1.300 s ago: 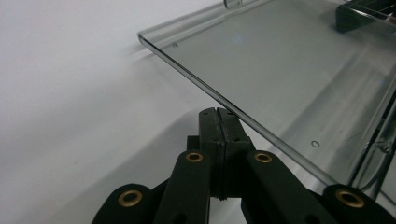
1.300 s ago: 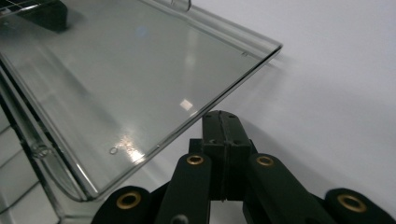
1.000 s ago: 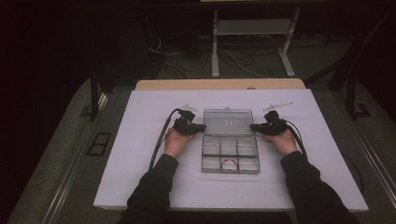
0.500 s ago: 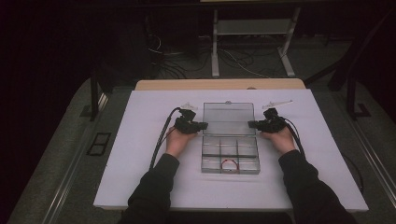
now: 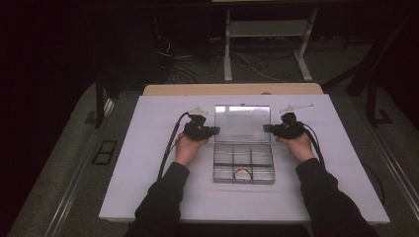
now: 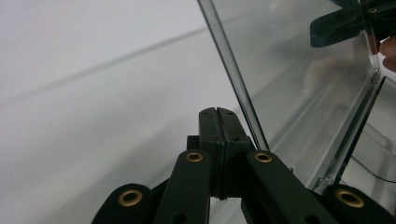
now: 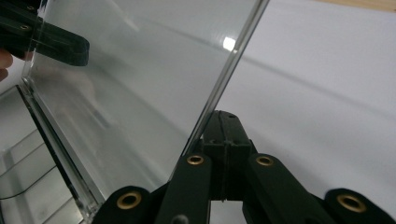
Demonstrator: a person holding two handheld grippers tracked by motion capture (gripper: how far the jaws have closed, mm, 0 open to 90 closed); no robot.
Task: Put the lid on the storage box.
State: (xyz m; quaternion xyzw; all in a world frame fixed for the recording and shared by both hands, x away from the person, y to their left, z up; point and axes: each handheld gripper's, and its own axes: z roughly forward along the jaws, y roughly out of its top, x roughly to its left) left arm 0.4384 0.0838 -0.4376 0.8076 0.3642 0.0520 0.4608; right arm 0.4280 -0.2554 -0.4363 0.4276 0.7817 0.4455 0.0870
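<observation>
A clear plastic compartment box (image 5: pixel 243 168) lies mid-table with its lid (image 5: pixel 242 123) swung up and leaning back. A red ring (image 5: pixel 242 174) sits in a front compartment. My left gripper (image 5: pixel 216 130) is shut, empty, with its tip against the lid's left edge (image 6: pixel 233 79); the closed tip (image 6: pixel 218 112) sits just beside the pane. On the opposite side my right gripper (image 5: pixel 265 128) is also shut on nothing, its tip (image 7: pixel 227 116) touching the lid's right edge (image 7: pixel 233 60). Through the pane (image 7: pixel 130 84) the left gripper (image 7: pixel 51 42) shows.
The white table cover (image 5: pixel 148 173) has free room on both sides of the box. Two small pale items (image 5: pixel 200 110) (image 5: pixel 296 107) lie behind the grippers. A wooden table edge (image 5: pixel 232 89) runs along the back; beyond it are floor cables and a metal stand (image 5: pixel 267 29).
The lid has swung further up and back between the two grippers. The right gripper shifted slightly toward the box; the left stayed put.
</observation>
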